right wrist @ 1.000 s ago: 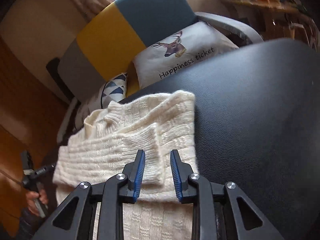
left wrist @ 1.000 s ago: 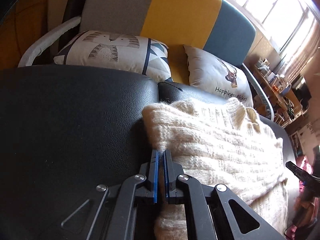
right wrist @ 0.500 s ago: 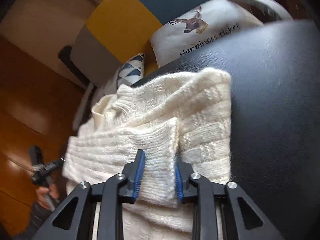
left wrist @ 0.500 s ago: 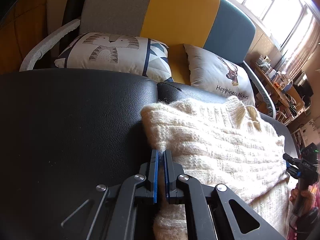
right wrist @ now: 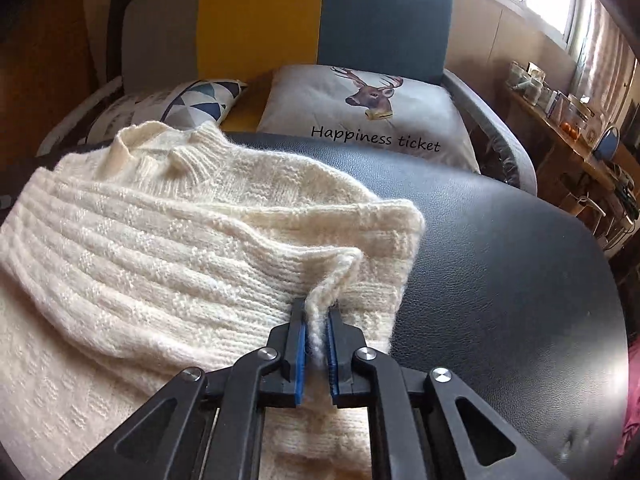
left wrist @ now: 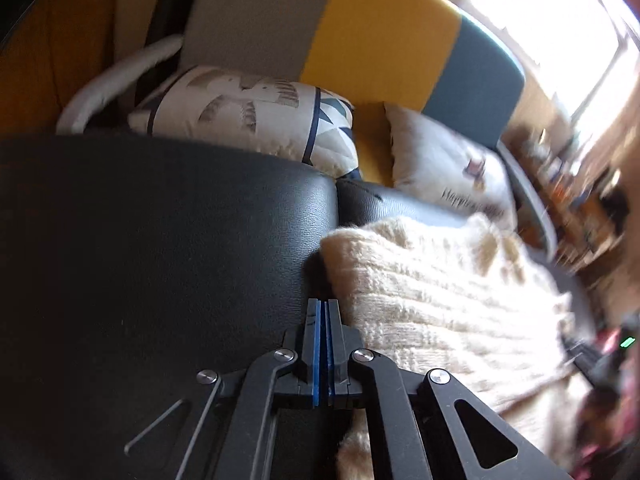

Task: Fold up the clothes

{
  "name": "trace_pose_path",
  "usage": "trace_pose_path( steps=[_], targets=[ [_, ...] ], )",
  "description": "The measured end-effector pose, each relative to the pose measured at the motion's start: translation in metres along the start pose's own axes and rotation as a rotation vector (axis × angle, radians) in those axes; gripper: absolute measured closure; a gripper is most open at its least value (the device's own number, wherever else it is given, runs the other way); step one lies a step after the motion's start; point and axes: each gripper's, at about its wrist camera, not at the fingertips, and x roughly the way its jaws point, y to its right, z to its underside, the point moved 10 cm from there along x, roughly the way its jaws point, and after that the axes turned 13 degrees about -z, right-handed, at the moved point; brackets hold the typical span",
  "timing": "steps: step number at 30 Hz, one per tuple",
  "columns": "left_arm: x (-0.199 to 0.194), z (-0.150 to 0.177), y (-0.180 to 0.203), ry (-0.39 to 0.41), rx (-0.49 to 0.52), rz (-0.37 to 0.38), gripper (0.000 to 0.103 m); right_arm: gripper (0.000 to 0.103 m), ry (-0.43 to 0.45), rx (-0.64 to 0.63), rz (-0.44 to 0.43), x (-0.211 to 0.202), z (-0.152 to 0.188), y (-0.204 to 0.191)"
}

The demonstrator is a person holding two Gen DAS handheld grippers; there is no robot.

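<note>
A cream knitted sweater (right wrist: pixel 160 240) lies folded on a black leather surface (right wrist: pixel 500 260), collar toward the sofa. My right gripper (right wrist: pixel 318 316) is shut on the edge of the sleeve cuff, which stands up as a small ridge between the blue pads. In the left wrist view the sweater (left wrist: pixel 440 300) lies just right of my left gripper (left wrist: pixel 323 308). That gripper is shut with its pads pressed together over the black surface (left wrist: pixel 160 240), and no knit shows between them. The right half of that view is blurred.
Behind the black surface stands a sofa with a grey, yellow and teal back (left wrist: pixel 380 40). Two cushions rest on it: a deer one (right wrist: pixel 368 112) and a triangle-patterned one (left wrist: pixel 248 116). A cluttered wooden shelf (right wrist: pixel 560 112) runs along the right, under the window.
My right gripper went from open above the sleeve to shut on its cuff edge. The left gripper's pads have closed fully and now sit just left of the sweater's edge.
</note>
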Motion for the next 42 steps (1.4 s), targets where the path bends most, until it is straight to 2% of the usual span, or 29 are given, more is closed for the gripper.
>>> trace_pose_path(
  steps=[3,4,5,7,9,11,16,18,19,20,23,24,28,33,38,40,42],
  targets=[
    [-0.011,0.016,-0.001,-0.049,-0.012,0.146,0.091,0.094,0.013,0.034,-0.019,-0.002,0.002,0.003],
    [-0.015,0.023,0.001,-0.061,-0.006,0.179,0.080,0.094,0.016,0.047,-0.026,-0.002,0.002,0.003],
    [-0.018,0.030,0.003,-0.070,0.004,0.203,0.066,0.093,0.018,0.060,-0.033,-0.003,0.003,0.003],
    [-0.024,0.045,0.010,-0.080,0.032,0.242,0.055,0.093,0.021,0.094,-0.054,-0.003,0.003,0.005],
    [-0.029,0.058,0.017,-0.082,0.071,0.254,0.053,0.092,0.022,0.128,-0.079,-0.002,0.002,0.008],
    [-0.033,0.070,0.023,-0.073,0.123,0.227,0.052,0.092,0.026,0.146,-0.093,-0.001,0.002,0.009],
    [-0.027,0.084,0.021,-0.002,0.227,0.051,0.053,0.091,0.039,0.166,-0.109,0.000,0.001,0.010],
    [-0.021,0.081,0.022,0.014,0.239,0.017,0.062,0.091,0.045,0.164,-0.106,0.000,0.001,0.010],
    [-0.018,0.081,0.025,0.015,0.249,0.009,0.083,0.091,0.052,0.165,-0.106,0.000,0.001,0.011],
    [-0.018,0.080,0.026,0.031,0.254,-0.013,0.093,0.091,0.064,0.166,-0.108,0.000,0.002,0.011],
    [-0.024,0.081,0.021,0.101,0.250,-0.089,0.095,0.091,0.098,0.181,-0.121,0.000,0.004,0.015],
    [-0.022,0.083,0.014,0.101,0.231,-0.109,0.095,0.091,0.106,0.193,-0.131,0.001,0.004,0.016],
    [-0.018,0.087,0.003,0.089,0.156,-0.094,0.094,0.090,0.109,0.221,-0.175,0.000,0.001,0.019],
    [-0.032,0.088,0.002,0.053,0.099,-0.040,0.090,0.082,0.106,0.294,-0.264,-0.009,0.000,0.023],
    [-0.062,0.072,0.006,0.102,0.074,-0.003,0.087,0.080,0.146,0.222,-0.231,-0.033,-0.003,0.012],
    [-0.063,0.064,0.017,0.117,0.074,0.009,0.081,0.080,0.161,0.194,-0.218,-0.044,-0.005,0.008],
    [-0.056,0.059,0.033,0.111,0.089,0.025,0.080,0.080,0.177,0.165,-0.205,-0.054,-0.006,0.003]
  ],
)
